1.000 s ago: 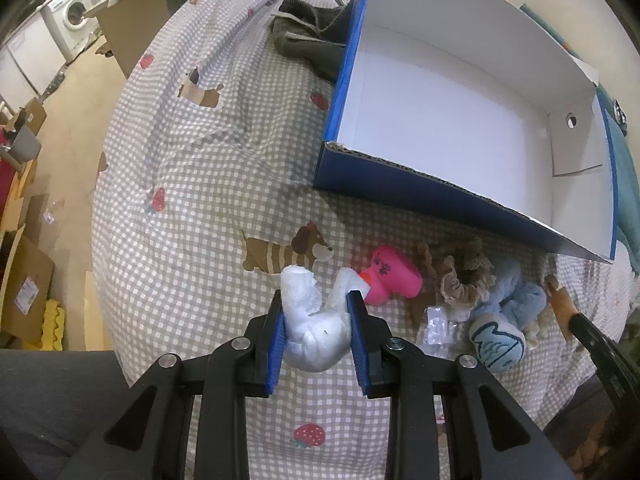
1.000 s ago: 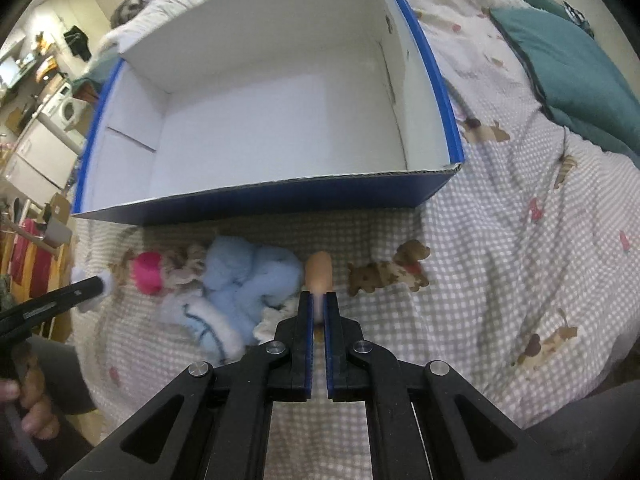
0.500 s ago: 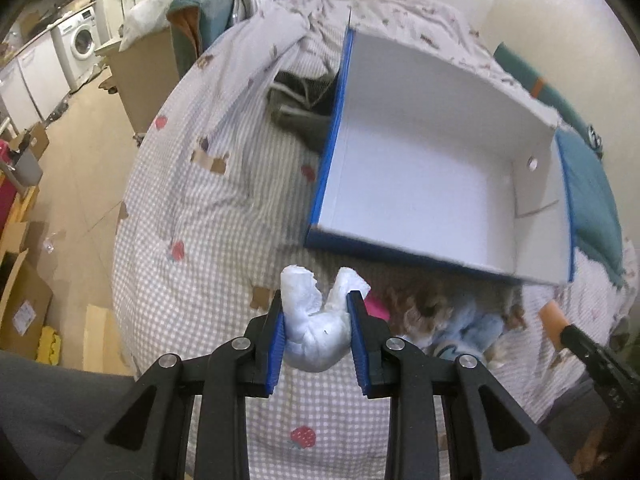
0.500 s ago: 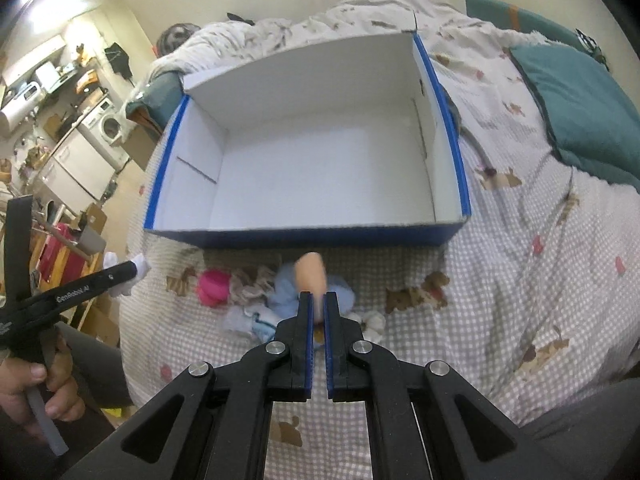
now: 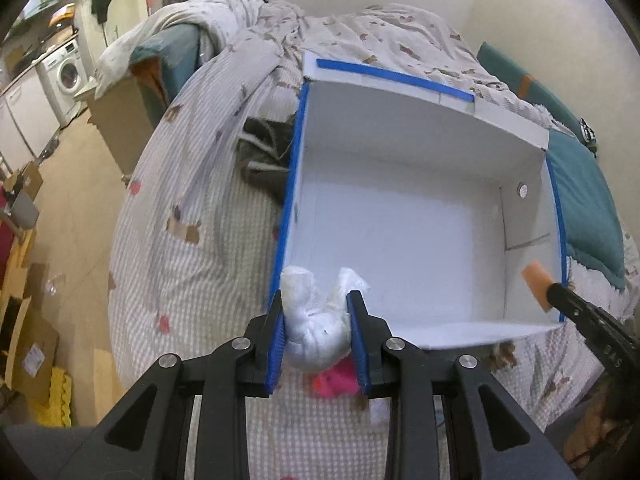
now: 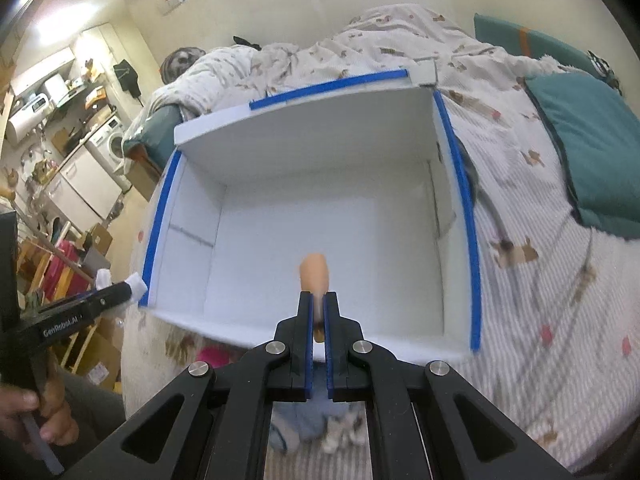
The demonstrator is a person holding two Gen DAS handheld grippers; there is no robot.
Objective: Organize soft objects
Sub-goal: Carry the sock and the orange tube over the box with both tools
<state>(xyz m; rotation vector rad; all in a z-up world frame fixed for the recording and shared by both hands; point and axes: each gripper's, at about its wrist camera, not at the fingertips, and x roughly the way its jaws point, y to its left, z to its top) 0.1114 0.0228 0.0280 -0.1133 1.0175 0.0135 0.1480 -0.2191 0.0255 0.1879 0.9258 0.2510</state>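
Box (image 5: pixel 400 240) on the bed empty – left gripper (image 5: pixel 318 330) clamped on a white soft toy (image 5: pixel 316 320) at its near-left corner, right gripper (image 6: pixel 318 312) pinching a peach soft piece (image 6: pixel 314 272) over the near wall – pink toy (image 5: pixel 336 382) and seemingly a blue plush (image 6: pixel 304 424) wait outside.

Right gripper (image 6: pixel 319 312) was clamped on a peach soft piece (image 6: pixel 315 276), held over the near part of the white blue-edged box (image 6: pixel 468 248). Box sat on the checked bedspread (image 6: pixel 540 312). Left gripper (image 6: pixel 120 292) at the box's left edge, gripping a white soft item (image 6: pixel 136 281). Pink toy (image 6: pixel 212 356) and blue plush (image 6: pixel 304 420) lay below the box's near wall.
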